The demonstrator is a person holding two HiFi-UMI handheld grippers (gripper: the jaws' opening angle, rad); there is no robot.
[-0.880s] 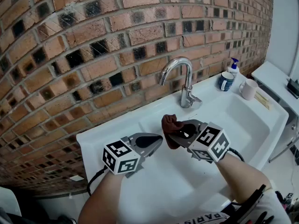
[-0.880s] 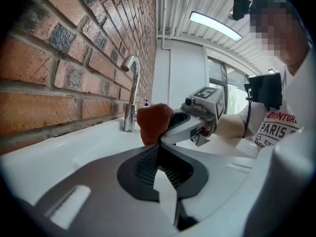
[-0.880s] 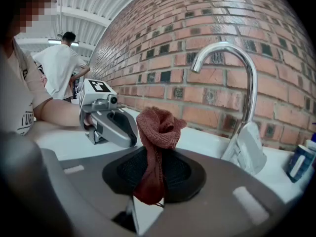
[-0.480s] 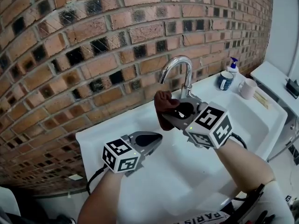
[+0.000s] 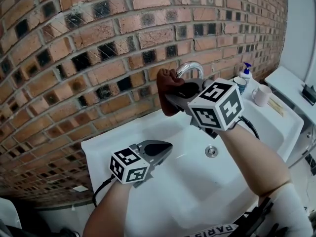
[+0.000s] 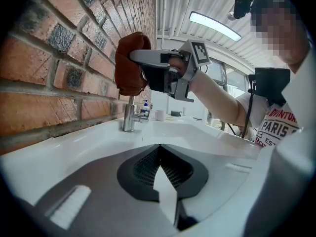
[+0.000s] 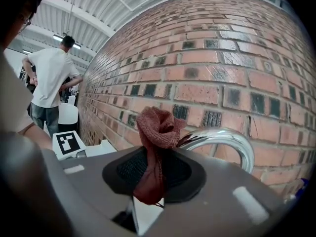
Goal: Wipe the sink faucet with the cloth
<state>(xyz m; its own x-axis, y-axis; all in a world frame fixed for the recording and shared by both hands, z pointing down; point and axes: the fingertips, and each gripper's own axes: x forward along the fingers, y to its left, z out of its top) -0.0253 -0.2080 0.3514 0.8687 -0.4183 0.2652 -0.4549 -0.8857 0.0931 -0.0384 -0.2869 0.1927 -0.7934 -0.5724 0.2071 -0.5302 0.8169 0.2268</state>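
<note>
While beside faucet [image 5: 191, 65], cloth [image 5: 167, 89] near wall [image 5: 98, 43]

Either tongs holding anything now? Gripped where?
Right tongs pinch the brown cloth about its middle; a bunched end sticks out past the tips, near the faucet spout. Left tongs shut, empty.

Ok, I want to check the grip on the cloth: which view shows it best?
The right gripper view: the cloth sits centre-frame, pinched between the right gripper's shut jaws, next to the faucet. The head view shows it side-on, bunched past the jaws. The left gripper view shows it farther off, by the brick wall.
</note>
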